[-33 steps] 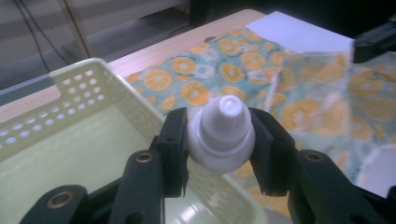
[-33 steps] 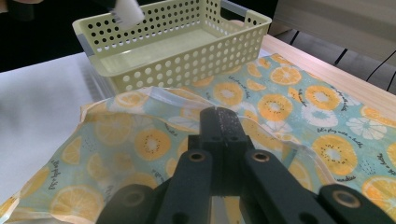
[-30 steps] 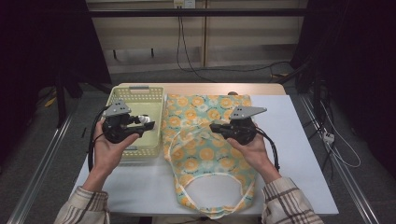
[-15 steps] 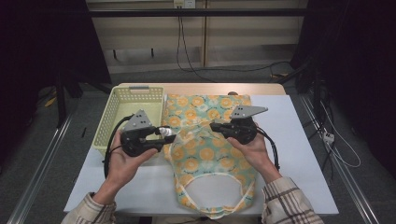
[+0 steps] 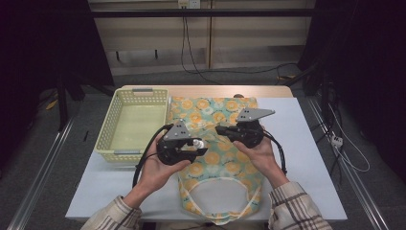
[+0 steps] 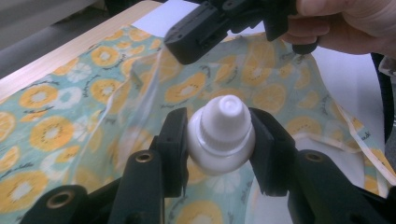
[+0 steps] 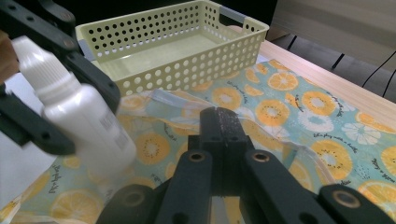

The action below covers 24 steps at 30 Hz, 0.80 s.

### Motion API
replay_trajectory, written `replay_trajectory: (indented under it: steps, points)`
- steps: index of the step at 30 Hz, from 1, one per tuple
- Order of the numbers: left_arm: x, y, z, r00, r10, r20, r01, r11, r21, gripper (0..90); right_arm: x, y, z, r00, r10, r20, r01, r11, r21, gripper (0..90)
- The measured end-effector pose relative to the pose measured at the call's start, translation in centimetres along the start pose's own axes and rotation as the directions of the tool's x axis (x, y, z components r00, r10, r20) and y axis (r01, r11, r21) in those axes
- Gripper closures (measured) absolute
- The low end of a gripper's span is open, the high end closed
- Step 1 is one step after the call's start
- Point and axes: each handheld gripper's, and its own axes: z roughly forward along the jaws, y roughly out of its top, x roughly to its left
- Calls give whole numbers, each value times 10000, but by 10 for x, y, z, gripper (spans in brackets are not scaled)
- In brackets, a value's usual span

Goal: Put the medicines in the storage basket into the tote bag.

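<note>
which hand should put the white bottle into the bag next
Left, most likely. The left tool already grips the white bottle over the fruit-print bag. The right tool is shut on the bag's clear edge, apparently holding it open.

Glossy plastic bottle (image 6: 220, 135); printed cloth bag (image 5: 225, 167).
</note>
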Motion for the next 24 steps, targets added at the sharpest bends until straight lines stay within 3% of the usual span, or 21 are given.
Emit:
replay_trajectory:
  steps: [9, 13, 15, 17, 24]
  points:
    - [-5, -5, 33, 9993, -103, 346, 90, 9992, 386, 601, -1, 1, -2, 10000, 16, 9, -16, 10000, -85, 900]
    - [-5, -8, 43, 9996, 41, 280, -55, 9987, 501, 601, 0, 1, -2, 10000, -8, -1, 8, 10000, -62, 900]
    - [-4, -11, 49, 9994, -237, 249, 224, 9984, 521, 601, 0, 1, -1, 10000, -15, 5, 15, 10000, -52, 900]
    - [-3, -13, 55, 9999, -79, 140, 69, 9972, 739, 601, 1, 1, -1, 10000, -5, -10, 5, 10000, -61, 900]
    - [0, -18, 74, 9998, -182, 29, 178, 9938, 1098, 600, 1, 1, -1, 10000, -17, 52, 17, 10000, -64, 900]
